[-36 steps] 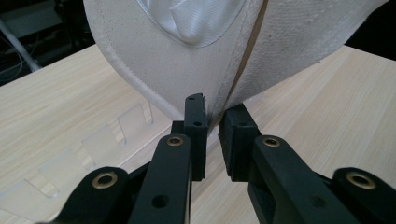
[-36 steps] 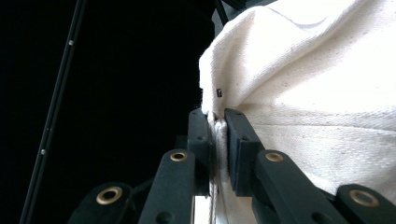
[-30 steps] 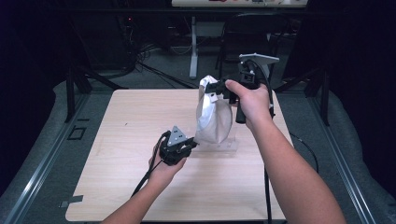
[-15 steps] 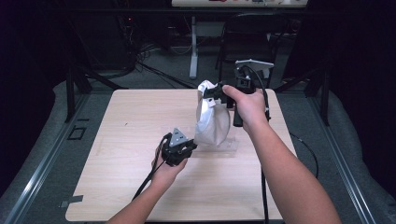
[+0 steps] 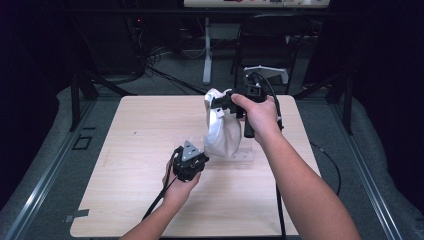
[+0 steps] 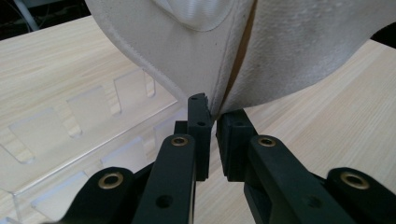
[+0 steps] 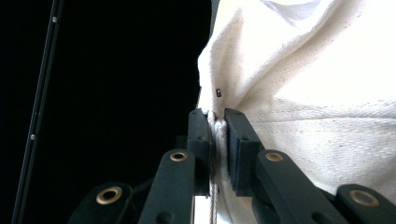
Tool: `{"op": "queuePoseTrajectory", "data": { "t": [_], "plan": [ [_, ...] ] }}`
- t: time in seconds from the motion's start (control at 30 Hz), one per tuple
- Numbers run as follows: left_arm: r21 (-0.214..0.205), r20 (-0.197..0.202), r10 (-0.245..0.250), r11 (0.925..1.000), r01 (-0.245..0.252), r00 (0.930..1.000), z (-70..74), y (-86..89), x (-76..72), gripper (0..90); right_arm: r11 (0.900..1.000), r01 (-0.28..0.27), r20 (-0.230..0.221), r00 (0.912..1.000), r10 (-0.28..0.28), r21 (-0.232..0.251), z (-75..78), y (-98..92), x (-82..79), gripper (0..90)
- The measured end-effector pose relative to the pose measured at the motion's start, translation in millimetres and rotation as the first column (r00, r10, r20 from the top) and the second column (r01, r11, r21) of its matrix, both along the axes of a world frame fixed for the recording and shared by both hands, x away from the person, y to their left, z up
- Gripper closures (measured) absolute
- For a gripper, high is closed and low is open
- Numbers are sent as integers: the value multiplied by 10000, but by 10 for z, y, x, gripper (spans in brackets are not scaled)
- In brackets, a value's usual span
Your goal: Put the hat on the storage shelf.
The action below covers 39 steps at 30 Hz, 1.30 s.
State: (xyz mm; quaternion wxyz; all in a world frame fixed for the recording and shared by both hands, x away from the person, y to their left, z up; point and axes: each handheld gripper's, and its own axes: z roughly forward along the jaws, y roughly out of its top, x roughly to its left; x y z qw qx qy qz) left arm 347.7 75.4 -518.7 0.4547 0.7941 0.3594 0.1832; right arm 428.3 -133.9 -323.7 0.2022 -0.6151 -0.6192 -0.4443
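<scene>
Cream canvas bag (image 5: 223,131) hangs upright over the far right part of the worktop (image 5: 130,165), its long axis vertical, with my right gripper (image 5: 223,101) clamped on its top edge. My left gripper (image 6: 212,122), nearer the bag's bottom, has just been closing and pinches the lower seam beside a clear acrylic rack (image 6: 70,140).

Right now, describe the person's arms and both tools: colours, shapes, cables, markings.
Both forearms are bare, with no sleeves or gloves showing. The left tool is black with a grey three-cornered plate on top and a black cable trailing toward the table's near edge. The right tool is black too, with a black cable looping behind the hand. Each has two black ribbed pads on linked arms with brass-coloured pivot rings. No lettering is visible.
</scene>
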Motion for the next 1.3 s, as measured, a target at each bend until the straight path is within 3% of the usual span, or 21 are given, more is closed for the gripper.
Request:
{"op": "queuePoseTrajectory", "data": {
  "t": [0.27, 0.63, 0.8, 1.07, 1.23, 1.3],
  "plan": [
    [-16, -398, 34, 10000, -34, 9992, -45, 25, 33, 835, 9999, 23, -114, 9999, -24, -121, -53, -50, 14, 818],
    [63, -536, 308, 9995, -305, 9981, -98, 33, 19, 850, 9998, 108, -227, 9997, -111, -140, -171, -54, 34, 818],
    [-269, -696, 404, 9987, -423, 9968, -147, 65, 17, 851, 9997, 9, -293, 9996, -17, -254, -219, -39, 31, 818],
    [-17, -739, 382, 9993, -384, 9965, -163, 48, 21, 855, 9996, 162, -353, 9992, -170, -240, -286, -56, 46, 818],
    [301, -1039, 349, 9990, -320, 9940, -242, 43, 40, 854, 9989, 181, -375, 9991, -197, -444, -332, -59, 47, 818],
    [166, -1020, 376, 9992, -360, 9941, -260, 49, 38, 854, 9986, 88, -469, 9988, -112, -513, -365, -65, 52, 818]
  ]
}}
